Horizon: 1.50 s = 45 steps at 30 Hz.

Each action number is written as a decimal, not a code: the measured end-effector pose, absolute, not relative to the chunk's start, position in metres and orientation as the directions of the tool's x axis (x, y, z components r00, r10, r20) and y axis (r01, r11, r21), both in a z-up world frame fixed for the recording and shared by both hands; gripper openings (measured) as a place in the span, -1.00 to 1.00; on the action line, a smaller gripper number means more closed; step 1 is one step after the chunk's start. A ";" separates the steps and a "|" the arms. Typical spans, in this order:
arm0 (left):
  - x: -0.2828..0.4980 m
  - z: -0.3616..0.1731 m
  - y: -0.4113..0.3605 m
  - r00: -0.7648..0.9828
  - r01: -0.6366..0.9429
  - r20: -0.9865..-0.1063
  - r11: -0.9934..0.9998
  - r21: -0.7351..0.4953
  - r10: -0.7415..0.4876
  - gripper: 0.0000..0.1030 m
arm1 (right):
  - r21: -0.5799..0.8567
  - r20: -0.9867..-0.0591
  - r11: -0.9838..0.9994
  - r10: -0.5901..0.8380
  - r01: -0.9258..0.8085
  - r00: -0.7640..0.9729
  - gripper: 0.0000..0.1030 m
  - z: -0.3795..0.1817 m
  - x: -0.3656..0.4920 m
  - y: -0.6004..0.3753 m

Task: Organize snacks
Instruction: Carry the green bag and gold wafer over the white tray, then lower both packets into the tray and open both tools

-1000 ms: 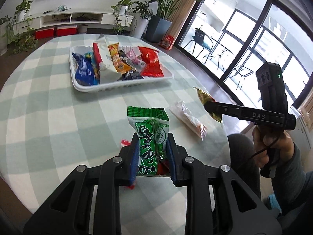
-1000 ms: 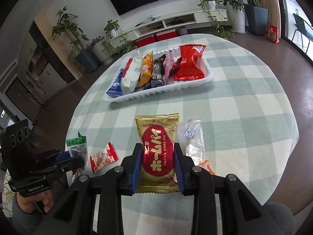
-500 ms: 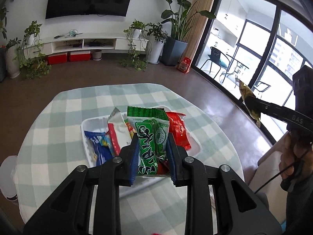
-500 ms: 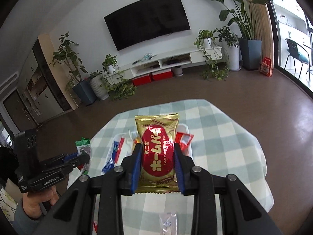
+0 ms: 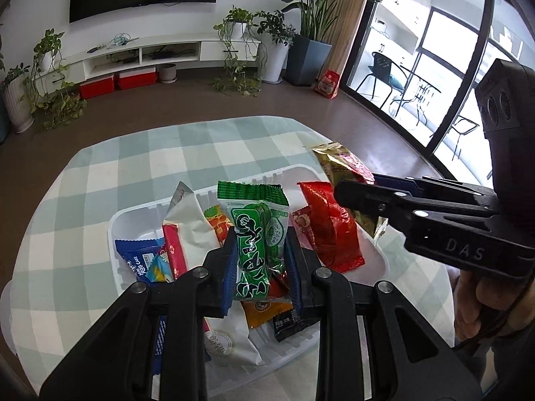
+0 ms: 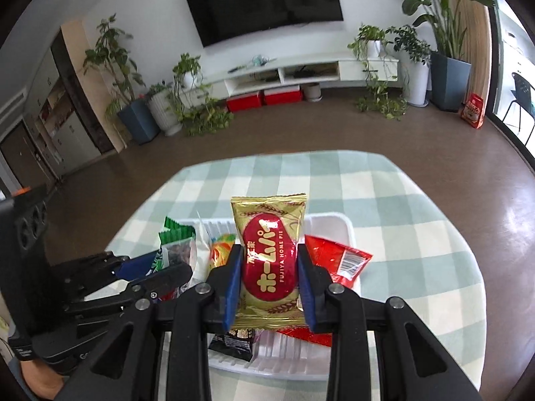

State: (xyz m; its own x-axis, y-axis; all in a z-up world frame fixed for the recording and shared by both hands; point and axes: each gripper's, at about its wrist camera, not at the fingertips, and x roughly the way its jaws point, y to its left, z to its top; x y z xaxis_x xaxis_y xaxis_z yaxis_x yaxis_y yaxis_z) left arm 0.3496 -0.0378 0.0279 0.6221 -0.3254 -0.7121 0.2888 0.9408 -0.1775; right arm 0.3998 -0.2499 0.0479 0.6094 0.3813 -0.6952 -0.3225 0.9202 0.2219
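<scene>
Over the snack-filled white tray, left tool grips green packet, right tool gold pie.

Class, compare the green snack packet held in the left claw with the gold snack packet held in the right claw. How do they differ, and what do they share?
The green snack packet is narrow, with black lettering on green; the gold snack packet is wider, with a red oval label. The green one sits in the left claw, above the middle of the white tray; the gold one sits in the right claw, towards the tray's right end. Both are sealed, held upright above the tray and gripped at the sides.
</scene>
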 end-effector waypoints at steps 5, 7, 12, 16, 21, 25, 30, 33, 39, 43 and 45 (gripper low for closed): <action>0.362 0.003 -0.036 0.602 0.274 -0.736 0.946 -0.172 -0.308 -0.54 | 0.194 -0.743 0.924 0.357 -0.329 0.566 -0.35 0.019 0.414 -0.234; 0.366 -0.004 -0.036 0.594 0.273 -0.746 0.948 -0.166 -0.302 -0.54 | 0.180 -0.757 0.929 0.341 -0.324 0.557 -0.35 0.010 0.418 -0.229; 0.374 -0.020 -0.037 0.579 0.265 -0.763 0.952 -0.155 -0.286 -0.53 | 0.154 -0.781 0.931 0.319 -0.330 0.537 -0.35 -0.005 0.426 -0.222; 0.376 -0.022 -0.038 0.579 0.271 -0.765 0.951 -0.147 -0.283 -0.52 | 0.141 -0.797 0.936 0.300 -0.322 0.524 -0.35 -0.018 0.432 -0.221; 0.376 -0.025 -0.040 0.583 0.270 -0.765 0.953 -0.137 -0.276 -0.48 | 0.148 -0.797 0.939 0.298 -0.309 0.526 -0.35 -0.026 0.435 -0.223; 0.376 -0.027 -0.042 0.584 0.274 -0.763 0.952 -0.137 -0.278 -0.46 | 0.133 -0.799 0.938 0.292 -0.320 0.526 -0.35 -0.029 0.436 -0.220; 0.375 -0.025 -0.041 0.591 0.269 -0.761 0.955 -0.128 -0.268 -0.34 | 0.135 -0.801 0.939 0.291 -0.316 0.523 -0.32 -0.030 0.437 -0.221; 0.374 -0.022 -0.040 0.600 0.262 -0.757 0.957 -0.122 -0.261 -0.24 | 0.131 -0.799 0.940 0.288 -0.315 0.527 -0.32 -0.029 0.436 -0.222; 0.372 -0.020 -0.039 0.608 0.252 -0.756 0.962 -0.108 -0.244 -0.14 | 0.126 -0.796 0.941 0.286 -0.315 0.534 -0.30 -0.025 0.433 -0.224; 0.370 -0.016 -0.034 0.622 0.232 -0.750 0.968 -0.098 -0.225 0.06 | 0.125 -0.791 0.942 0.284 -0.311 0.542 -0.22 -0.021 0.430 -0.226; 0.369 -0.013 -0.031 0.628 0.224 -0.745 0.969 -0.103 -0.225 0.19 | 0.124 -0.787 0.943 0.284 -0.310 0.548 -0.17 -0.019 0.428 -0.227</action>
State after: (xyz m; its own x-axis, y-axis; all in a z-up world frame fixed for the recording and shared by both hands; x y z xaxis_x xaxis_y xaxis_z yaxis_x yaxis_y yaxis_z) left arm 0.3693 -0.0309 -0.0133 0.6285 -0.2246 -0.7447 0.2239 0.9691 -0.1033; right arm 0.4278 -0.2271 -0.0189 0.5477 0.2837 -0.7871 -0.3104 0.9425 0.1237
